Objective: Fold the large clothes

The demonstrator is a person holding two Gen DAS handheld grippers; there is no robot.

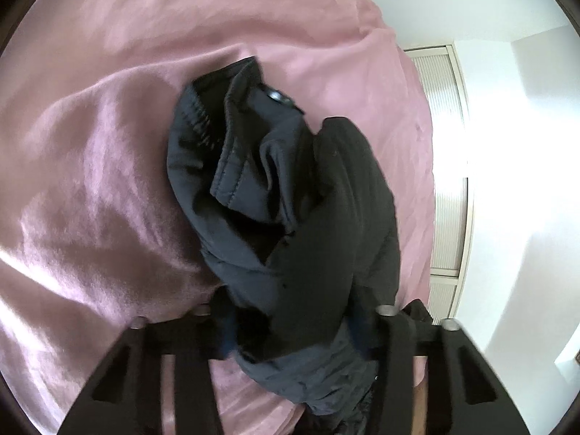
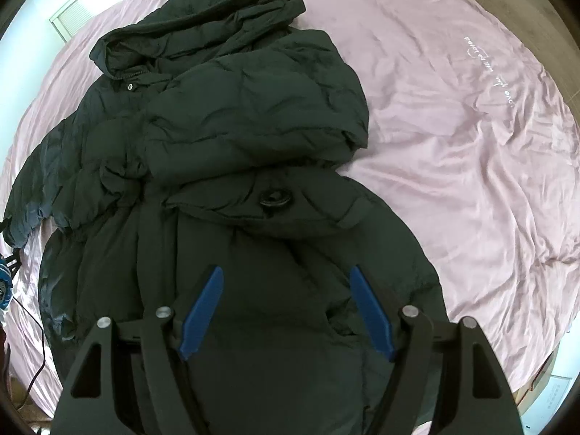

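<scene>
A dark hooded puffer jacket (image 2: 253, 108) lies spread on the pink bed sheet (image 2: 453, 145), its hood (image 2: 203, 25) at the far end and one sleeve folded across the chest. My right gripper (image 2: 285, 272) hangs open just above the jacket's lower body, blue pads (image 2: 203, 311) wide apart and bare. In the left wrist view the other sleeve (image 1: 253, 181) stretches away over the sheet (image 1: 90, 145), its cuff and a snap button (image 1: 275, 96) at the far end. My left gripper (image 1: 293, 340) is shut on a bunch of this sleeve, and the fabric hides most of its pads.
A white louvred door (image 1: 446, 145) and bright walls stand past the bed's right side in the left wrist view. A dark cable (image 2: 36, 362) runs along the bed's left edge in the right wrist view. Embroidered script (image 2: 485, 72) marks the wrinkled sheet right of the jacket.
</scene>
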